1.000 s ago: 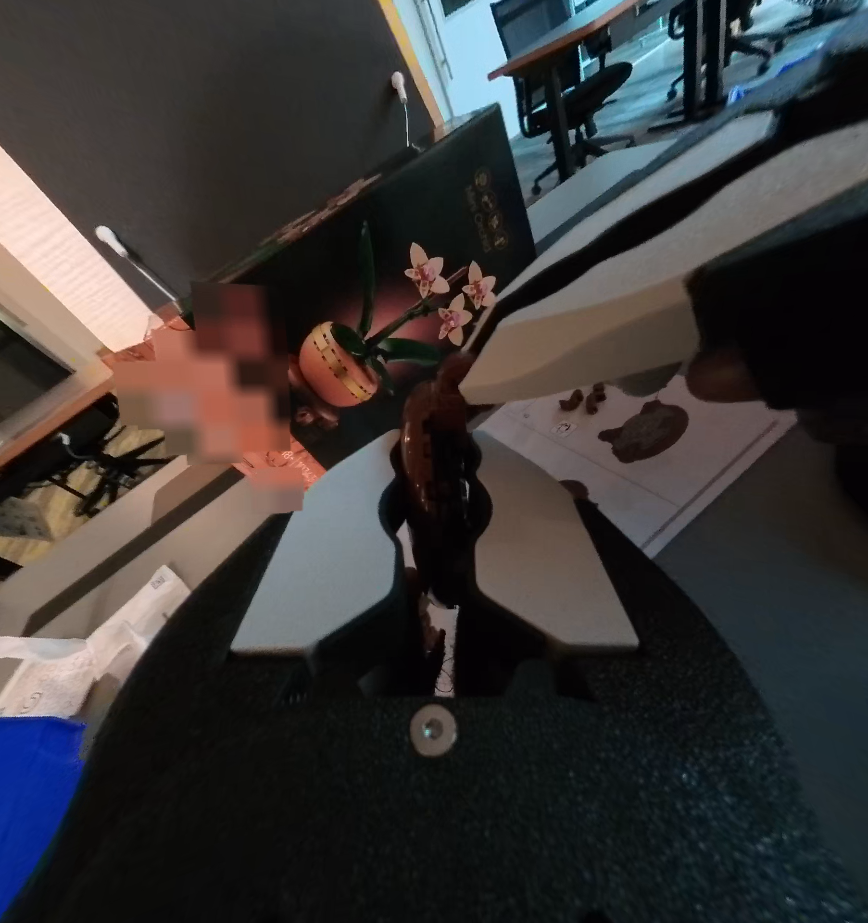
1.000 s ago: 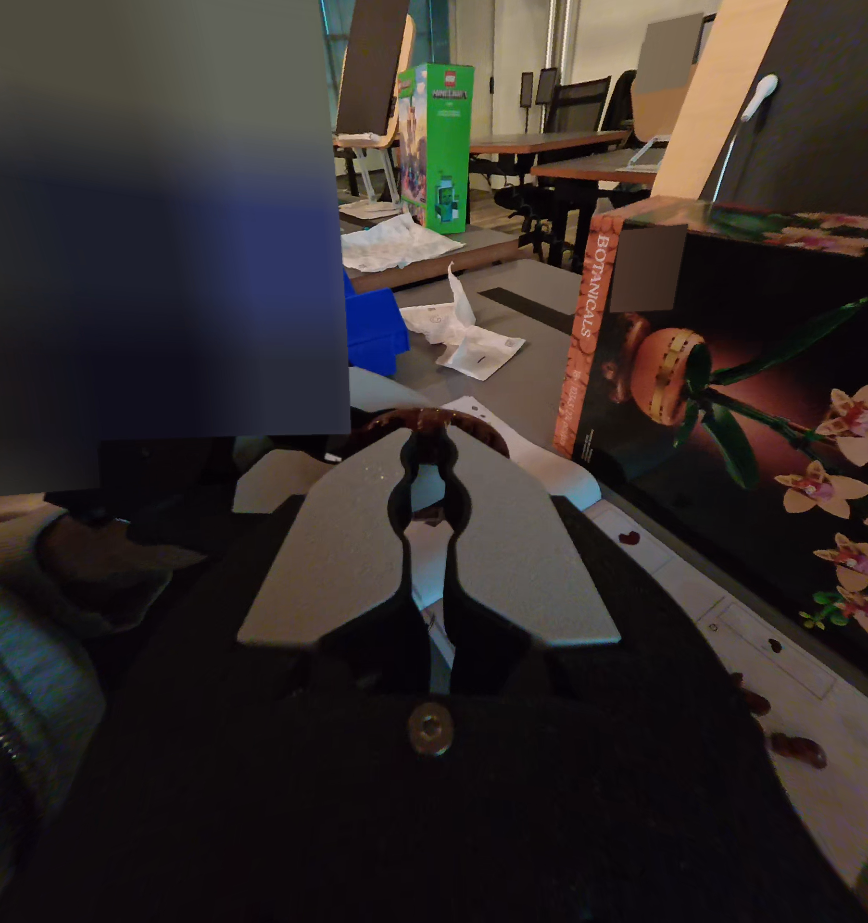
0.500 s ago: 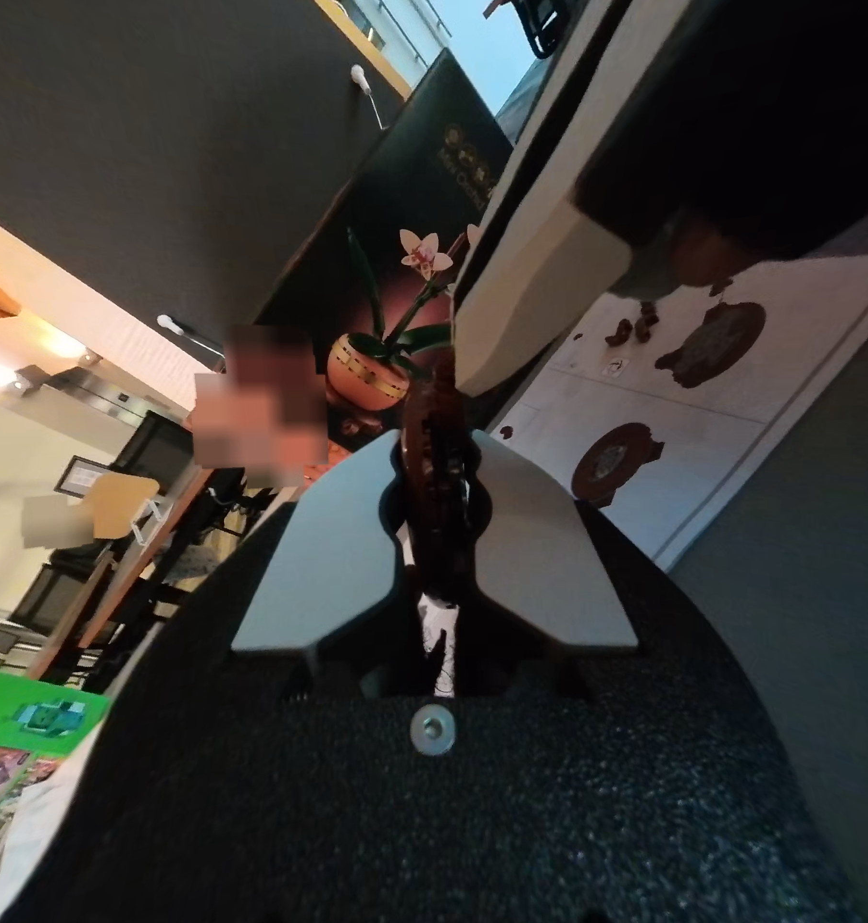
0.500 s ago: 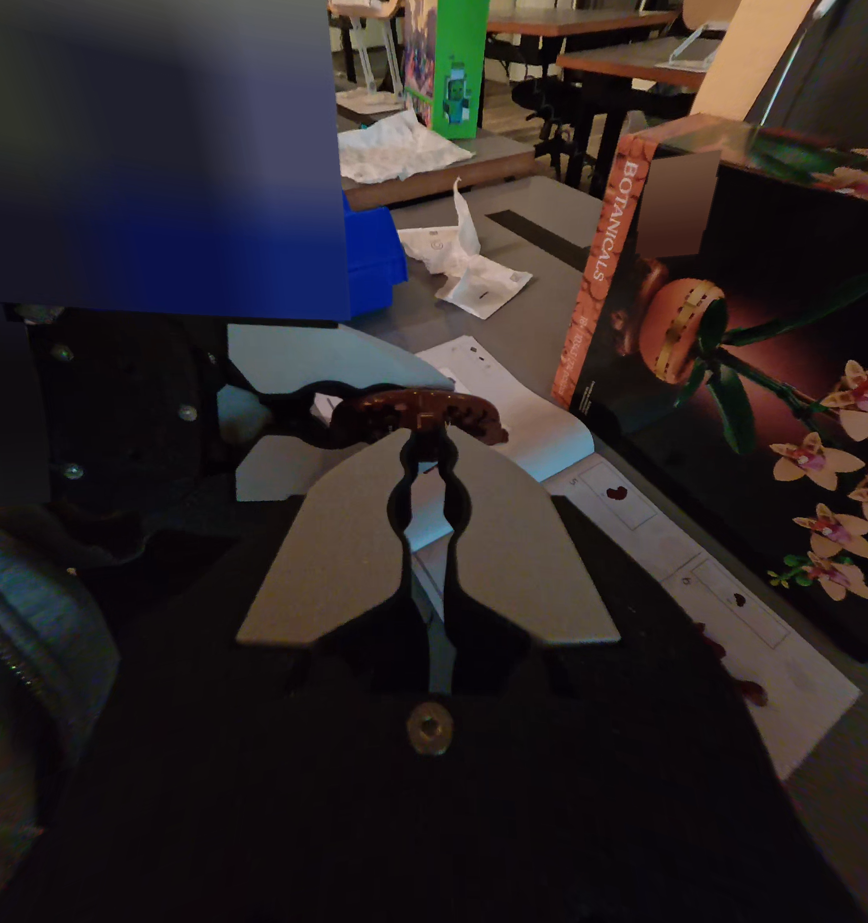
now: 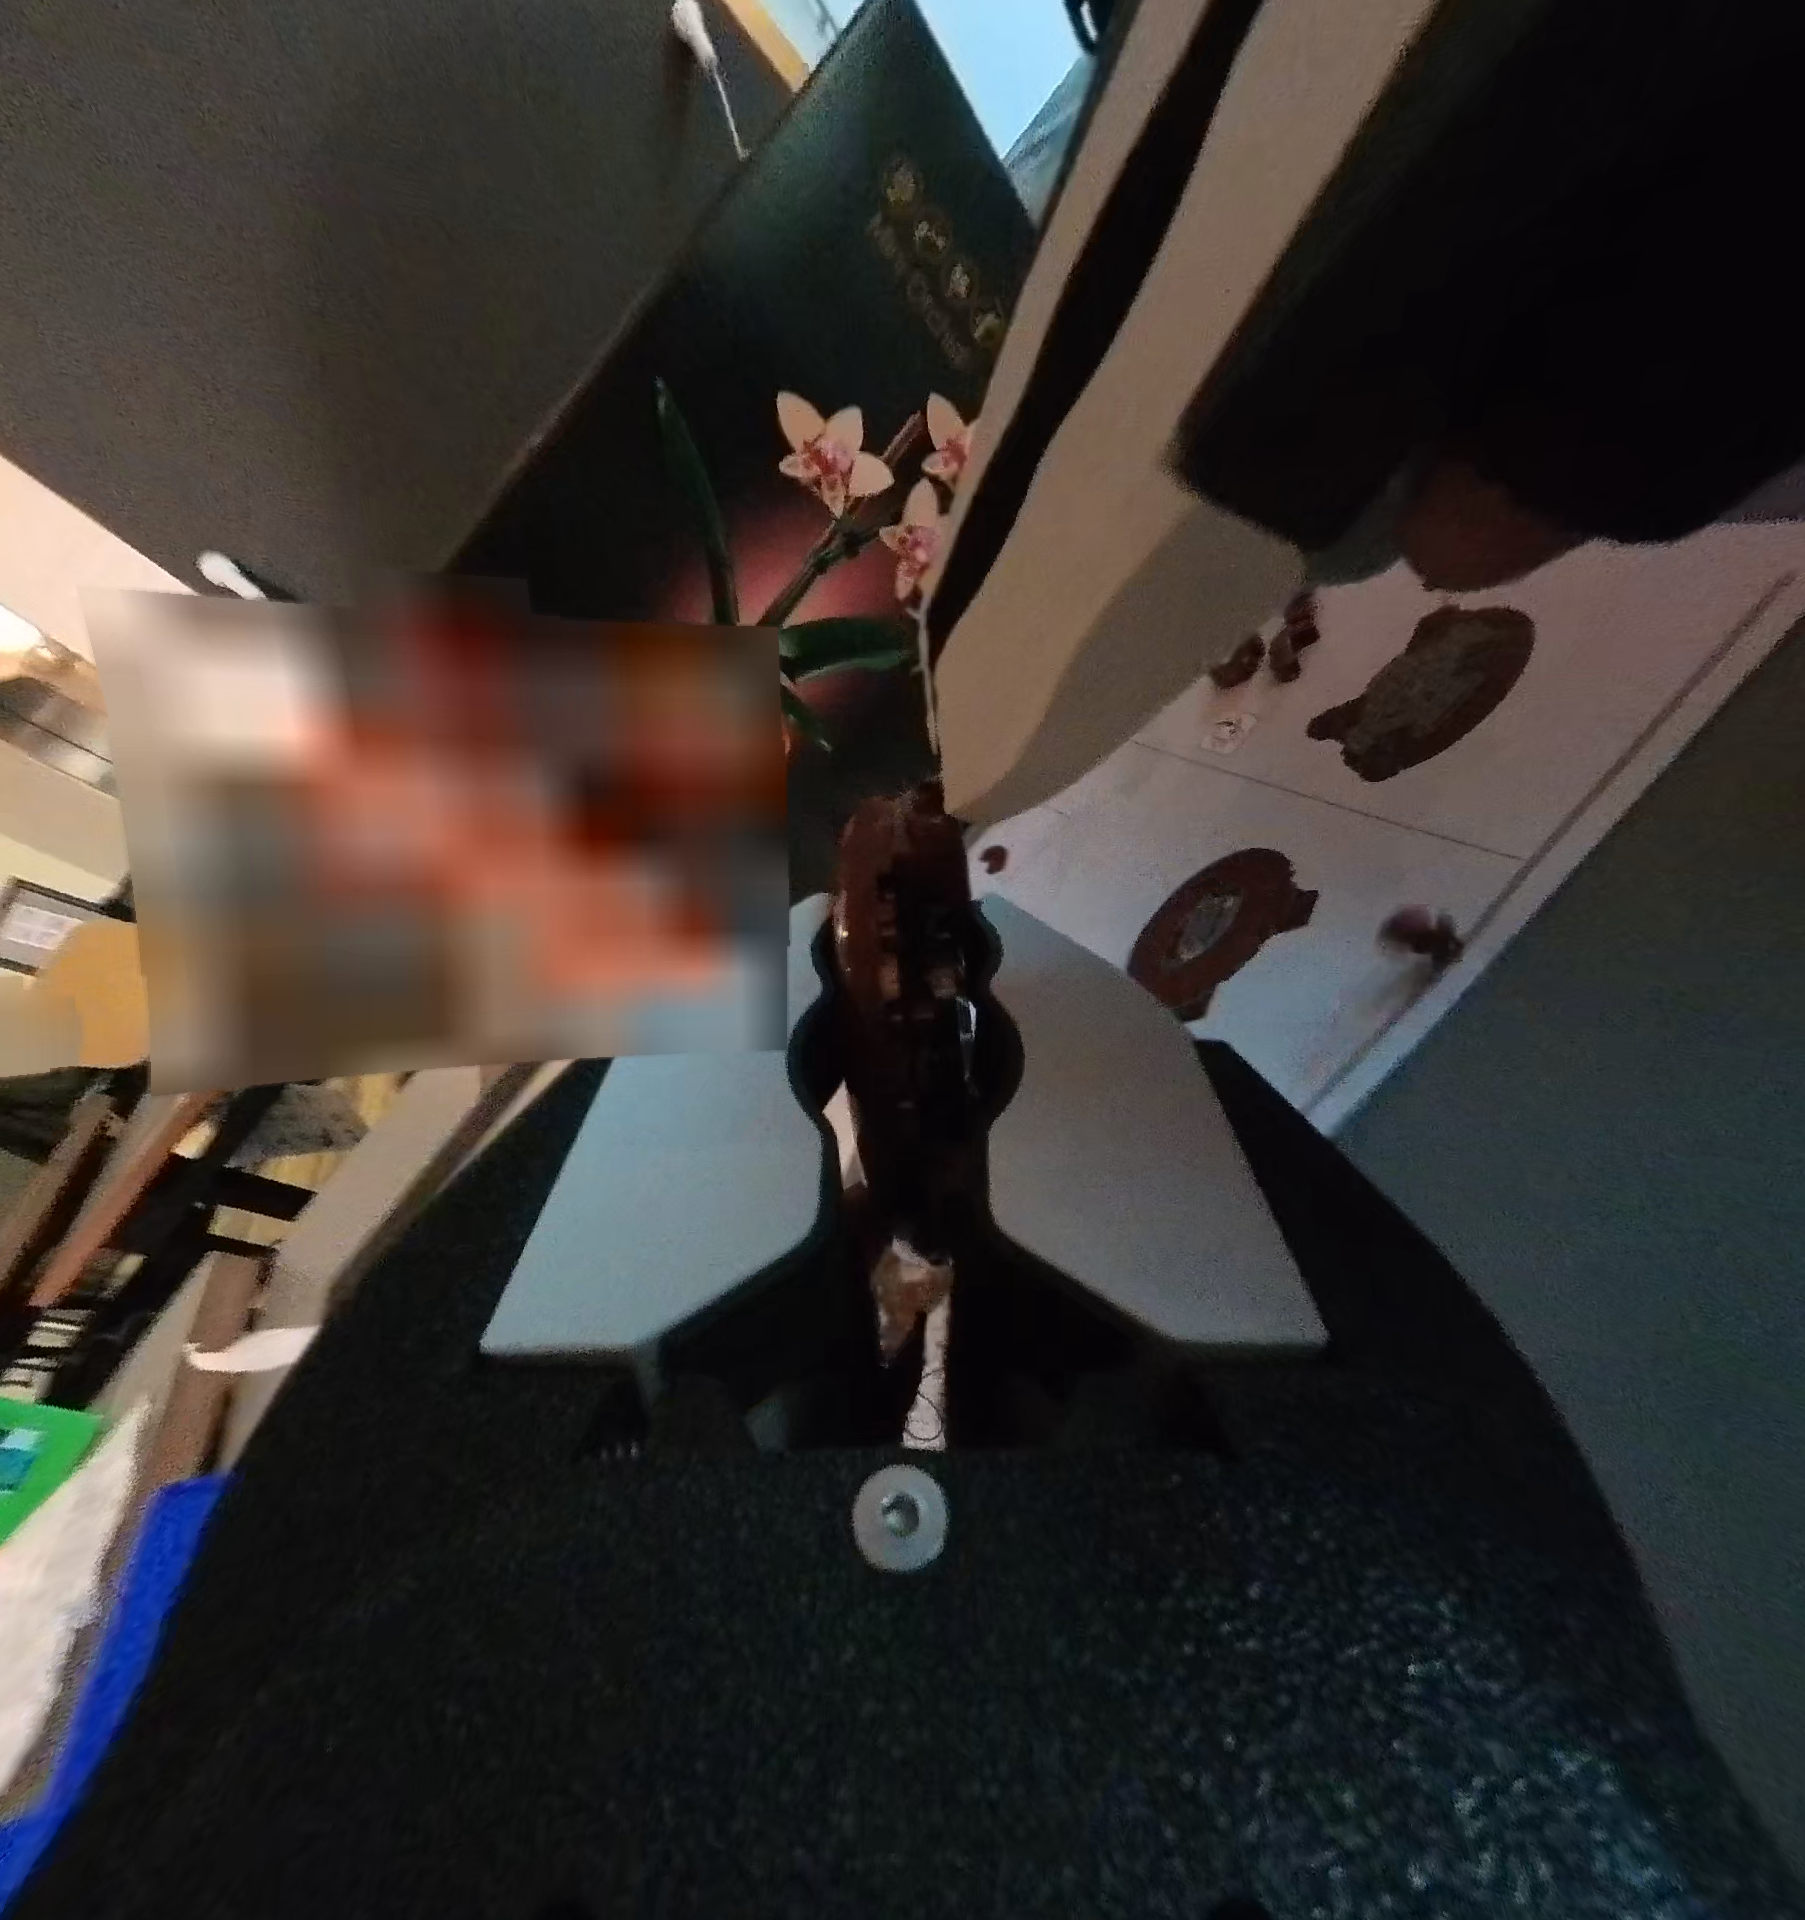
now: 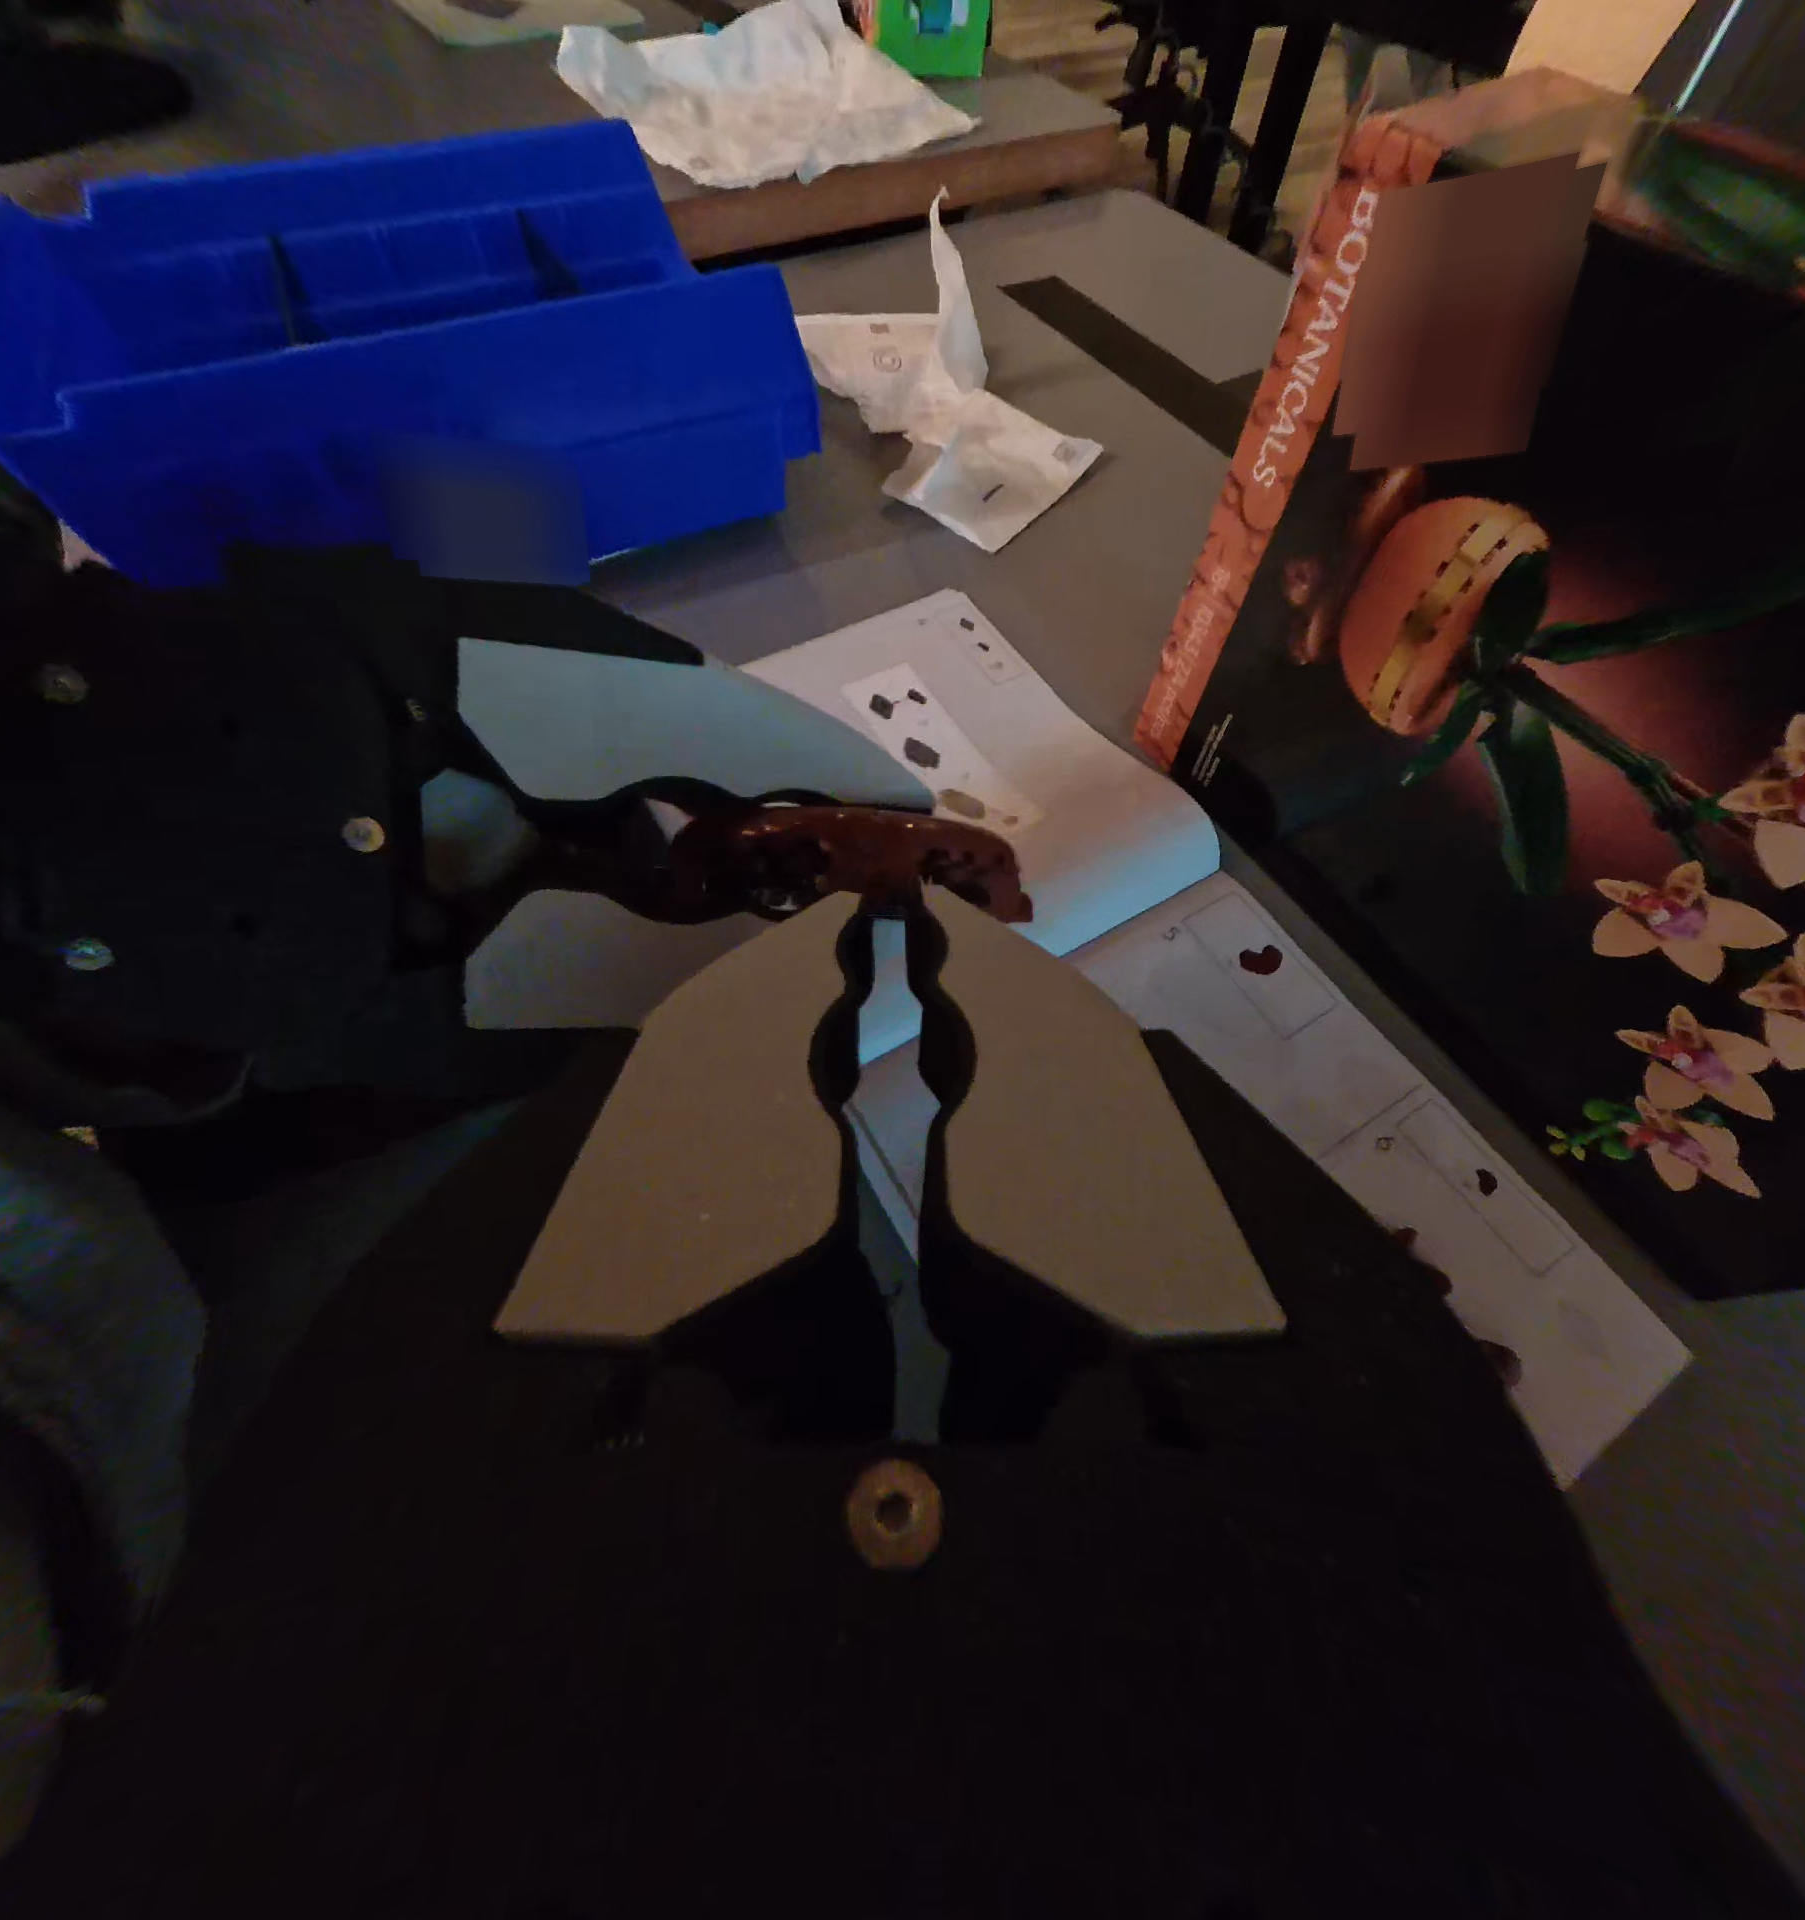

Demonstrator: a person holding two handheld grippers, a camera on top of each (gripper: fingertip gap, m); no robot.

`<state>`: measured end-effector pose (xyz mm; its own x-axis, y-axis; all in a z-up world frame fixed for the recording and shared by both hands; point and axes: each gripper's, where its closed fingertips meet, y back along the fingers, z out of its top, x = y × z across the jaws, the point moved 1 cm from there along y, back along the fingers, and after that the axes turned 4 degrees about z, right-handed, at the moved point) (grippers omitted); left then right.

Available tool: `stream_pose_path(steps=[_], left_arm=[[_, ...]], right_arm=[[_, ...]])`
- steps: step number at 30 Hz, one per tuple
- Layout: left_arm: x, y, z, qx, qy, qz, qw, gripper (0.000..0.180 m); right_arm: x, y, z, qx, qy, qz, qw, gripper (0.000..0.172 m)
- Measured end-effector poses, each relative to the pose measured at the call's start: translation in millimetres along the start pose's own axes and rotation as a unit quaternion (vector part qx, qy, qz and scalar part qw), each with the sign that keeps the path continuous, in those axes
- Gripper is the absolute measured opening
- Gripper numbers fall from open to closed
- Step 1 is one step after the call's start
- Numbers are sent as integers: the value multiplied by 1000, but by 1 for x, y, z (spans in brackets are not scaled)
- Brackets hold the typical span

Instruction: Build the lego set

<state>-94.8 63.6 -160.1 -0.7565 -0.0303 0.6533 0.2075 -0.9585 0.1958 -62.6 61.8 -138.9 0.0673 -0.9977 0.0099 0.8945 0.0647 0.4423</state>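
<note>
My left gripper (image 5: 903, 920) is shut on a dark brown round brick assembly (image 5: 903, 935), held edge-on above the table. The right wrist view shows it lying flat (image 6: 846, 852) between the left gripper's pale fingers (image 6: 669, 717). My right gripper (image 6: 882, 904) meets the assembly's near edge from below. Its fingertips are nearly together on a small dark brown part at that edge. I cannot tell whether that part is separate from the assembly. In the left wrist view one right finger (image 5: 1064, 644) touches the assembly's top.
An open instruction booklet (image 6: 1085, 748) lies on the grey table, with small brown pieces (image 6: 1259, 958) on its pages. A dark flower-printed box (image 6: 1604, 727) stands at the right. A blue divided bin (image 6: 410, 343) and crumpled white bags (image 6: 960, 416) lie behind.
Both views have tilted: the right one now looks down on the table and shows the blue bin. Both grippers stay together at the brown assembly, and neither grasp has changed.
</note>
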Motion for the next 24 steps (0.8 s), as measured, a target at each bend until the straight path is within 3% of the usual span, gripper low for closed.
stream_pose_path(steps=[4, 7, 10, 12, 13, 15, 22, 24], left_arm=[[-4, -9, -20, 38, 70, -27, 996, 20], [0, -11, -30, 39, 167, -67, 983, 20], [8, -10, -31, 19, 221, -86, 971, 20], [9, -11, -32, 16, 219, -89, 972, 21], [7, -12, -31, 10, 217, -93, 972, 20], [0, -12, -26, -1, 223, -109, 969, 21], [-13, -11, -22, -9, 215, -129, 968, 20], [-14, -12, -24, -5, 214, -130, 968, 21]], right_arm=[[-18, -1, -5, -31, 7, -19, 999, 2], [-36, 26, -15, -46, -12, -39, 998, 18], [-54, 66, -49, 2, -29, -105, 994, 27], [-51, 81, -82, 69, -30, -133, 988, 16], [-44, 82, -96, 95, -26, -128, 987, 5], [-34, 76, -112, 111, -26, -123, 986, 3], [-35, 35, -138, 177, -171, -68, 967, 5], [-33, 28, -139, 192, -174, -68, 963, 13]])
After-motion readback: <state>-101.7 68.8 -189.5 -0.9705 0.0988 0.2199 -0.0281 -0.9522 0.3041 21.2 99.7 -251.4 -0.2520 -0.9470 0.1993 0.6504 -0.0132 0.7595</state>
